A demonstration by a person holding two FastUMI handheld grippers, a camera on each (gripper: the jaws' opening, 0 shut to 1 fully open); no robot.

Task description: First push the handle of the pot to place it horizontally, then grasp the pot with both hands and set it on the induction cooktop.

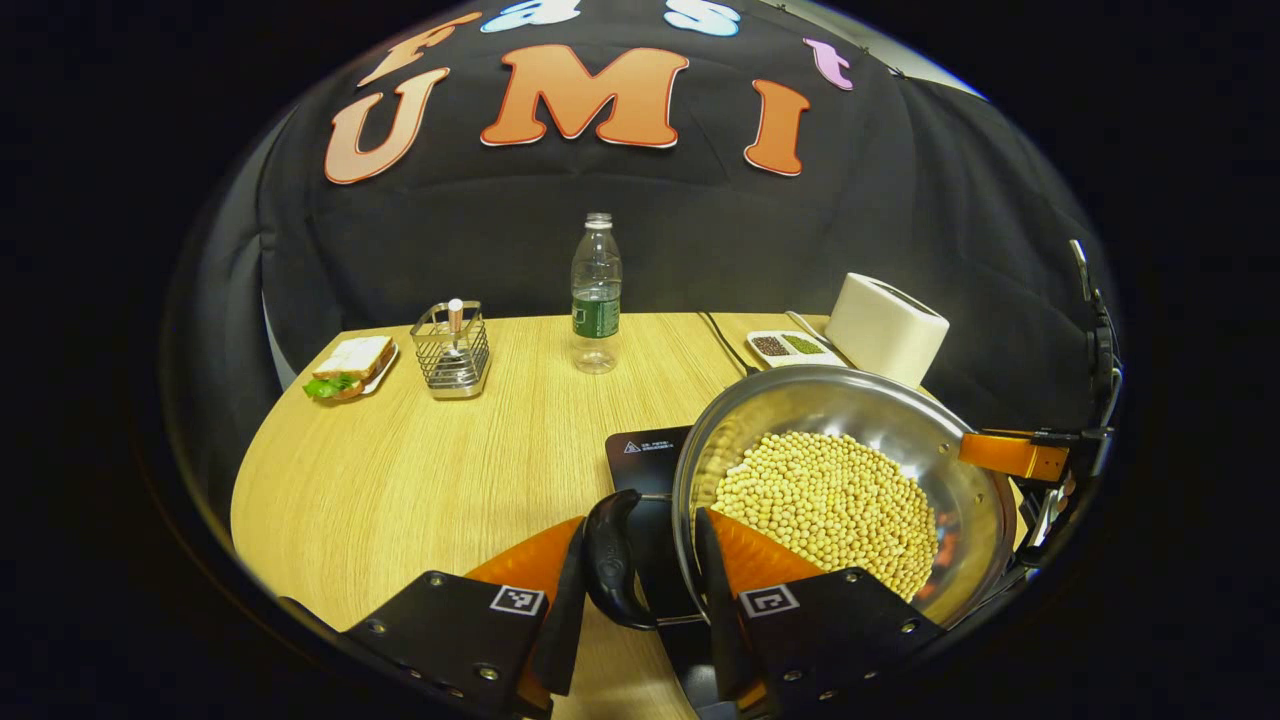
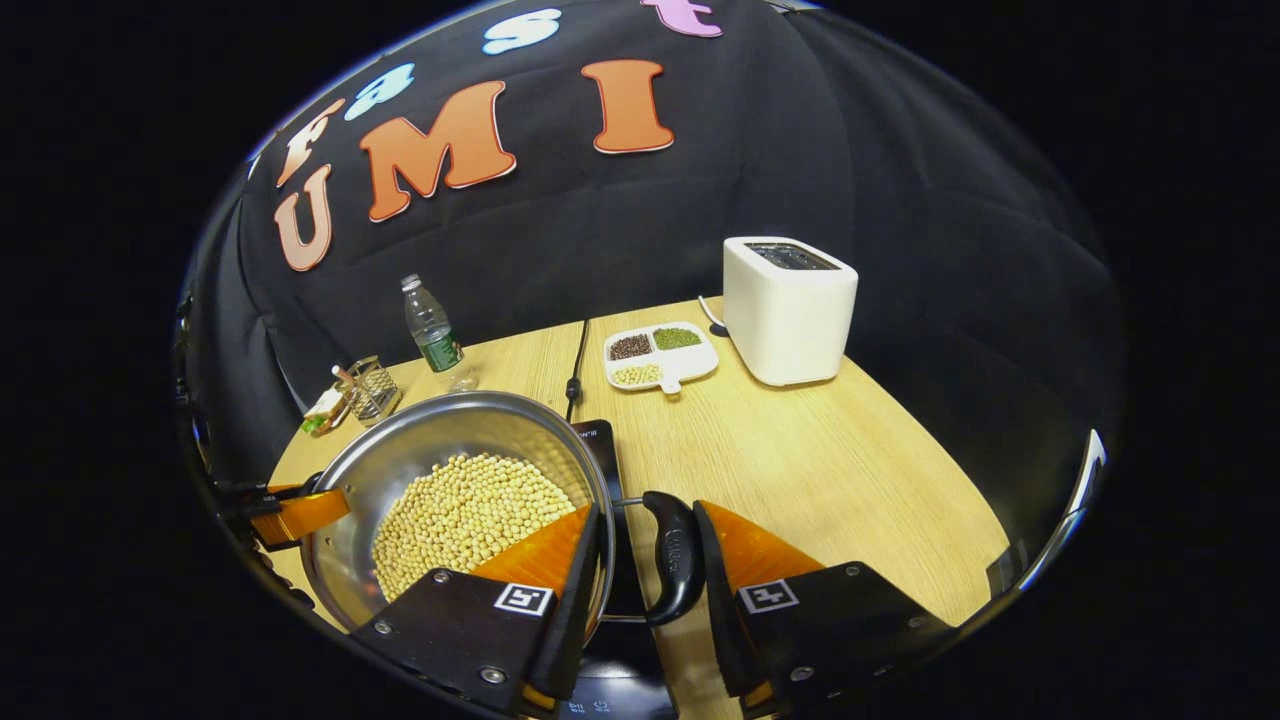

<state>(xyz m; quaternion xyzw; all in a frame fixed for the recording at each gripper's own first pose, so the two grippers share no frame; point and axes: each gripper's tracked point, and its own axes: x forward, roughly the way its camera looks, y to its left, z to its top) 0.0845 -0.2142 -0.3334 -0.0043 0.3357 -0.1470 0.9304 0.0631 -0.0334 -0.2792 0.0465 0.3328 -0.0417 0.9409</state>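
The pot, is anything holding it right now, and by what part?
Both grippers straddle the pot by its side handles: the left gripper at one handle, the right gripper at the other. Firm pinching cannot be told.

Left claw (image 1: pixel 640 580) and right claw (image 2: pixel 645 570) gape apart.

Left gripper (image 1: pixel 640 590) body: two black angular finger mounts, one per finger, with flat faceted faces.
Left gripper markings: one square black-and-white fiducial tag (image 1: pixel 517 600) was fixed on each mount.
Left gripper fasteners: round silver screws (image 1: pixel 483 672) sat along the mount edges.
Right gripper (image 2: pixel 640 590) body: matching black mounts, same faceted shape.
Right gripper markings: square fiducial tag (image 2: pixel 767 597) on each mount.
Right gripper fasteners: silver screws (image 2: pixel 491 675) near the corners.
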